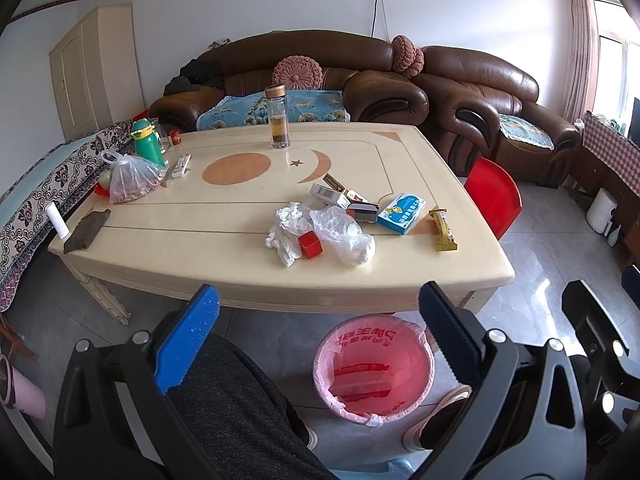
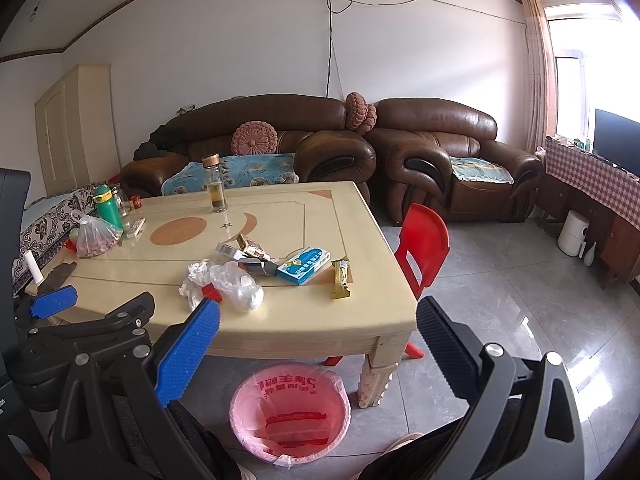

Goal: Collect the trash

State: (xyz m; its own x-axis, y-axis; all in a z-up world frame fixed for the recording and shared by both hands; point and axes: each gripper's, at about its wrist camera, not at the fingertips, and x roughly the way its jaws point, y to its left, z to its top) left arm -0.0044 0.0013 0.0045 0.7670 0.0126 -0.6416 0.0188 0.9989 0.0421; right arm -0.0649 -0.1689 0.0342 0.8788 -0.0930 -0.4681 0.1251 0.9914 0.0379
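Pink-lined, the trash bin sat on the floor just below the near edge of the cream table. On that table lay the trash: crumpled white paper, a clear plastic bag, a small red box between them, a blue carton and a gold wrapper. Both the left gripper and the right gripper hung wide apart and empty, short of the table.

I note glossy cream table, crinkled plastic bag, shiny leather sofa, polished floor tiles.
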